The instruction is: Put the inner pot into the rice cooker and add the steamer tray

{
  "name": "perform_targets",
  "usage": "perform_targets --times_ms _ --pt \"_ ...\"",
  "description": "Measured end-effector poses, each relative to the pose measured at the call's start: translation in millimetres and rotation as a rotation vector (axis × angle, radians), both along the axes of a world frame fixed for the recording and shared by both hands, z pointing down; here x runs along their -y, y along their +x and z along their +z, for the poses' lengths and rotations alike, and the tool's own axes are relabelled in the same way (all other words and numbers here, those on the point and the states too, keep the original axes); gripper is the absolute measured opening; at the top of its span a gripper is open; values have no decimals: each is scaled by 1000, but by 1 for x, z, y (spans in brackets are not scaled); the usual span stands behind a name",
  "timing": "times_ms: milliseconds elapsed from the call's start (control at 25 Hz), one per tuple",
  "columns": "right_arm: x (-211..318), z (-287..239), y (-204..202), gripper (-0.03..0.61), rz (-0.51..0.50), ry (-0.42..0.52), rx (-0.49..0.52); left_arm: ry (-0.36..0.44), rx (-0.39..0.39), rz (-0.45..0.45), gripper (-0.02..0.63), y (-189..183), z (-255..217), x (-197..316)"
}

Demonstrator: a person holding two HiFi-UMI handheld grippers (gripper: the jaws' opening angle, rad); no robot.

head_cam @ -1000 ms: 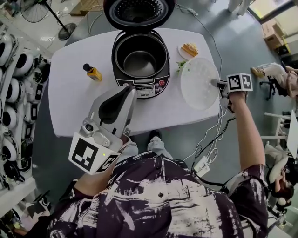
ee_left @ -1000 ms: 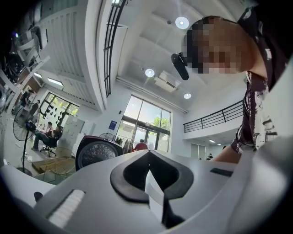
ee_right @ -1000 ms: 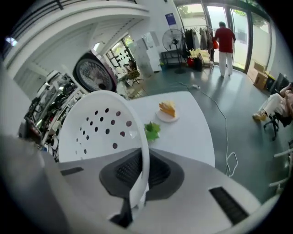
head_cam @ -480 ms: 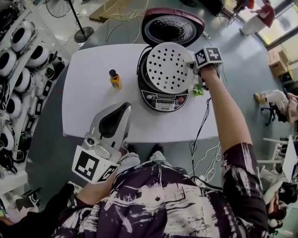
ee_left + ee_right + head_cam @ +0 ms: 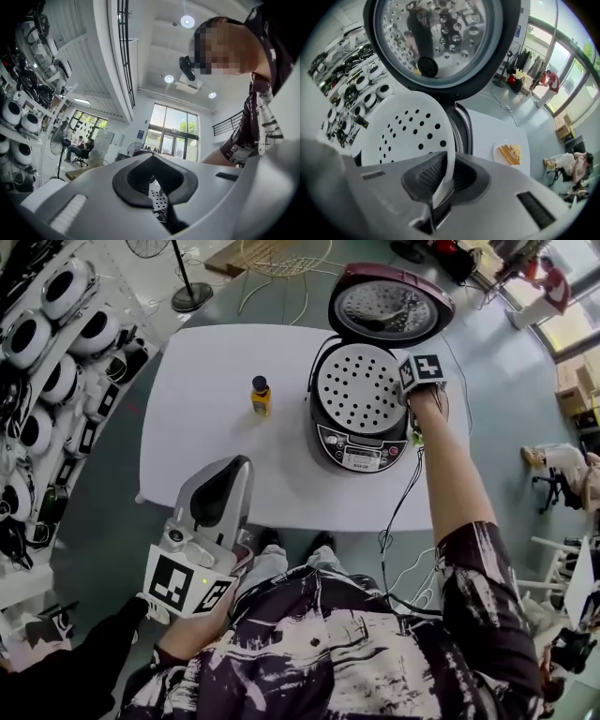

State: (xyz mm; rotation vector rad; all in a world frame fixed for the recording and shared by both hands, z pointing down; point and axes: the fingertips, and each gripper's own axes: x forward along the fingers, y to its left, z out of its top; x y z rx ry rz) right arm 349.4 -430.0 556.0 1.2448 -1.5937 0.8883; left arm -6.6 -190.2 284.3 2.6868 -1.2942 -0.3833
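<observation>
Steamer tray (image 5: pixel 356 388) has swung from beside the rice cooker (image 5: pixel 362 452) to over its open mouth, rim pinched in your clenched right hand-held gripper (image 5: pixel 438 197); let go before it sits level and it could seat crooked.

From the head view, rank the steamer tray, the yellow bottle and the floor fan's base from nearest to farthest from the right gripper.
1. Steamer tray: rim clamped in the right gripper, over the rice cooker.
2. Yellow bottle: on the table, left of the cooker.
3. Floor fan's base: on the floor, beyond the table's far left corner.
</observation>
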Motion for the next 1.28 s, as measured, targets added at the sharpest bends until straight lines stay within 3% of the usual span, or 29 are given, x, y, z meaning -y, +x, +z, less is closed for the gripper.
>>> perform_targets --times_ms 160,400,520,720,840,1040,1200,1280 --pt "2 4 0 9 -86 22 -117 0 -6 16 5 4 -1 7" --pt "2 -4 -3 51 -203 118 -185 8 -7 62 5 24 -5 13" --pt "-2 -6 -2 66 -197 148 -149 13 -5 91 5 39 -8 15" --pt "-9 -8 4 158 -159 189 -65 25 3 137 5 70 -15 13" --pt "-14 -15 9 167 -163 229 -36 34 12 157 5 91 -20 10" --pt "-23 -80 -5 166 -175 465 199 39 45 178 5 117 -21 14" --pt "-75 -191 -37 110 -288 775 536 34 90 193 5 138 -15 27" --pt "-115 -240 -50 72 -347 886 662 31 109 199 5 148 -13 33"
